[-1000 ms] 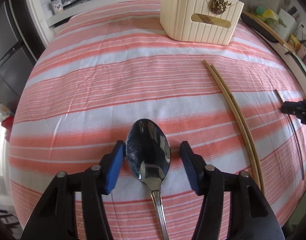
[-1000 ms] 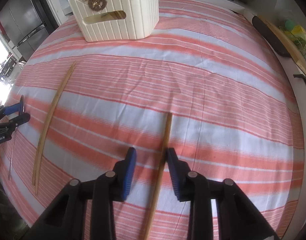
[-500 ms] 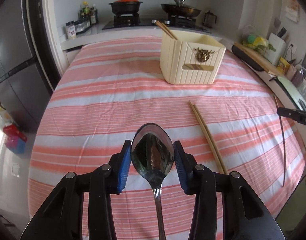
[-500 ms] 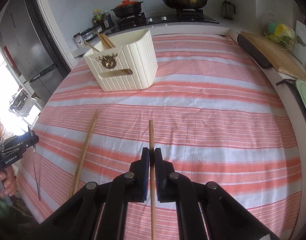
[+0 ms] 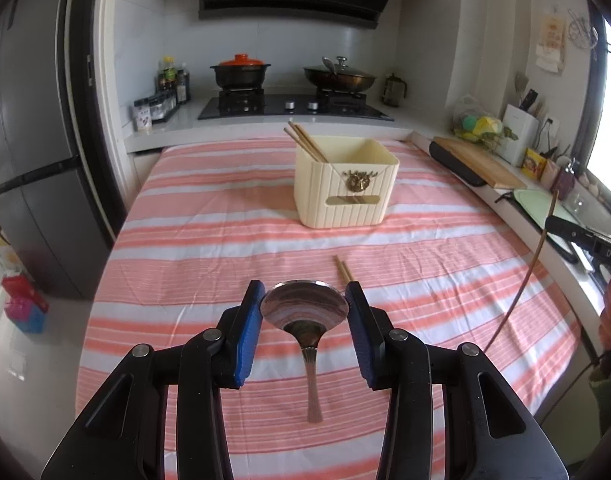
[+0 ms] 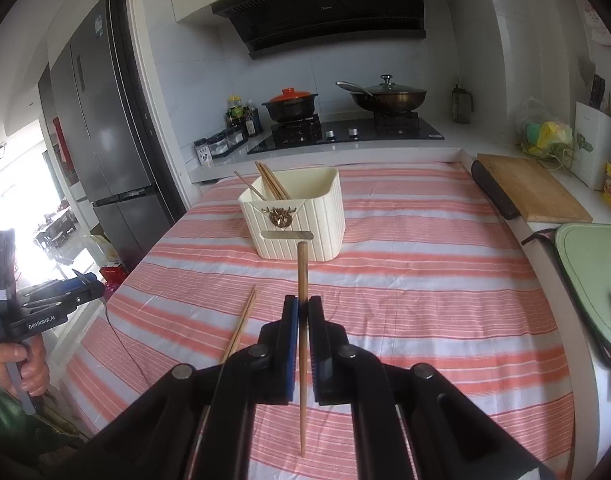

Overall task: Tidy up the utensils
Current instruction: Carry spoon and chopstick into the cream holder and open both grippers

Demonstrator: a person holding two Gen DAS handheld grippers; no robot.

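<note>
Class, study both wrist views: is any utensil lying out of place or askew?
Yes. A pair of chopsticks lies loose on the striped cloth, outside the cream holder where others stand. The spoon and single chopstick are gripped.

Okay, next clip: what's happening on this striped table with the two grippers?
A person is tidying utensils into the cream holder, which already has chopsticks in it. The left gripper holds a metal spoon by its bowl, up off the striped tablecloth. The right gripper is shut on a single chopstick, also raised and pointing toward the holder. One more pair of chopsticks lies on the cloth, not yet collected.
</note>
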